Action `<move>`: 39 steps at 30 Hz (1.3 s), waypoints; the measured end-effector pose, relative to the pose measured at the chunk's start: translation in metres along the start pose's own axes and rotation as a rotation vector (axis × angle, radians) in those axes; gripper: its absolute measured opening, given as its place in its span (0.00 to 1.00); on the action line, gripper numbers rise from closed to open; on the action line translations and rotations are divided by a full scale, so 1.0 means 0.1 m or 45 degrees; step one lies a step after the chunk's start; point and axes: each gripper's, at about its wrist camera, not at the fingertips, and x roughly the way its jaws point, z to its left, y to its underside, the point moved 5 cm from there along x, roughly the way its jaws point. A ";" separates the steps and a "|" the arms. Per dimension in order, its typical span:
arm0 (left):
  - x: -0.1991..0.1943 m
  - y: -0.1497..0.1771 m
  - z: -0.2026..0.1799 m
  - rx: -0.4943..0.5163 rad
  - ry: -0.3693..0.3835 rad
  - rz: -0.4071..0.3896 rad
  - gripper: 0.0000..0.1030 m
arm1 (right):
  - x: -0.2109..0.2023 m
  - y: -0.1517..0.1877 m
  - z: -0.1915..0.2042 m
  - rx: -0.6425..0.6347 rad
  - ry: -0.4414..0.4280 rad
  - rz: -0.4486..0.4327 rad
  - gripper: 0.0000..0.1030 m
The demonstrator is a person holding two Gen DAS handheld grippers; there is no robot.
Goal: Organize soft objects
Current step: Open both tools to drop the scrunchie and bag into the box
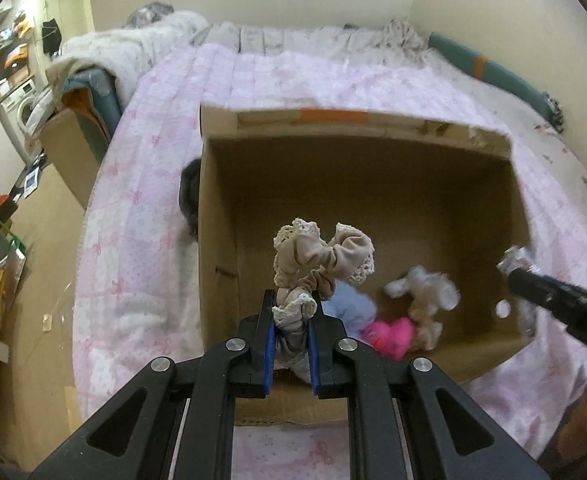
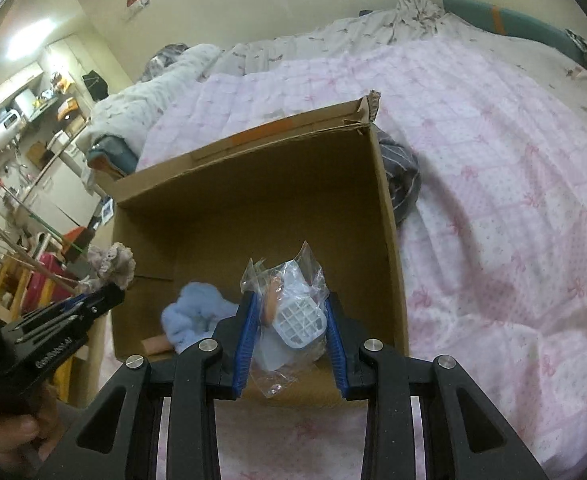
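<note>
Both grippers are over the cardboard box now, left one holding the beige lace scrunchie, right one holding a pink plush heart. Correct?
Not quite. The right gripper holds a clear plastic bag, as the right wrist view shows. The pink plush heart already lies in the cardboard box. The left gripper does hold the scrunchie.

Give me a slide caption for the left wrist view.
Left gripper clamps a beige lace scrunchie above an open cardboard box on a pink quilt.
</note>
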 end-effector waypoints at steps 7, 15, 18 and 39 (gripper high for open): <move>0.07 -0.06 0.03 -0.065 0.041 0.013 0.12 | 0.18 0.03 -0.07 0.028 0.022 0.054 0.34; 0.12 -0.03 -0.06 -0.052 0.077 0.038 0.12 | 0.25 0.04 -0.05 0.005 0.033 0.077 0.34; 0.13 -0.03 -0.08 -0.047 0.102 0.035 0.13 | 0.28 0.06 -0.07 0.013 0.036 0.095 0.34; -0.03 -0.09 -0.08 -0.055 0.093 -0.049 0.67 | 0.17 -0.01 -0.10 0.058 0.011 0.017 0.73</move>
